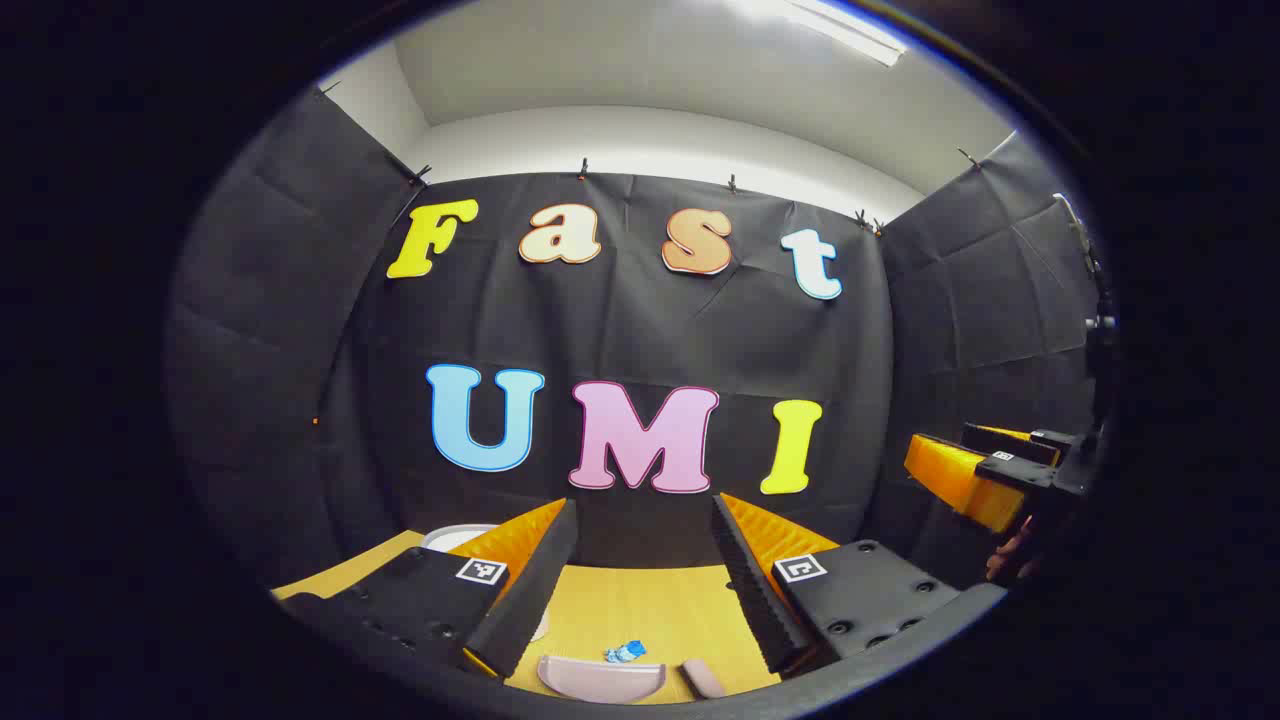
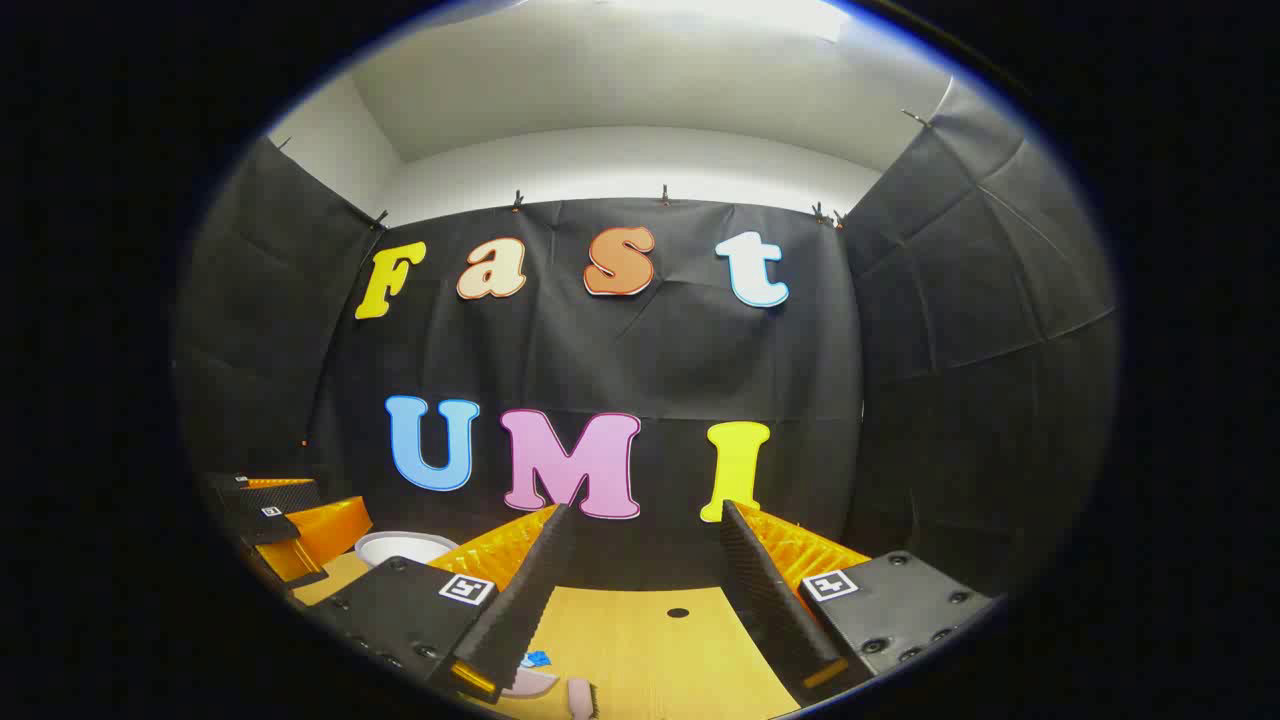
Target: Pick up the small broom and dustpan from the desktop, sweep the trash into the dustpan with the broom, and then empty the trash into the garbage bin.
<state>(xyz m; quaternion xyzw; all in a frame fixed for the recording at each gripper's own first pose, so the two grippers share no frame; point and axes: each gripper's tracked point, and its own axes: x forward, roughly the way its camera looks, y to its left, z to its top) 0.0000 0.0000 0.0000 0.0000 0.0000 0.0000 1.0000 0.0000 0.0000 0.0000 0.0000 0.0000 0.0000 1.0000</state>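
Dustpan [image 1: 600, 679], broom [image 1: 703, 679] half cut off (frame edge).

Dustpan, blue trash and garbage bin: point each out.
dustpan [image 1: 600, 678], left gripper view, its curved body.
blue trash [image 1: 625, 653], left gripper view, its middle.
garbage bin [image 2: 400, 547], right gripper view, its pale rim.

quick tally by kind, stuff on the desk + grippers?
Dustpan: 1
Broom: 1
Trash scrap: 1
Bin: 1
Grippers: 2, left gripper and right gripper, both open and empty
Total: 6
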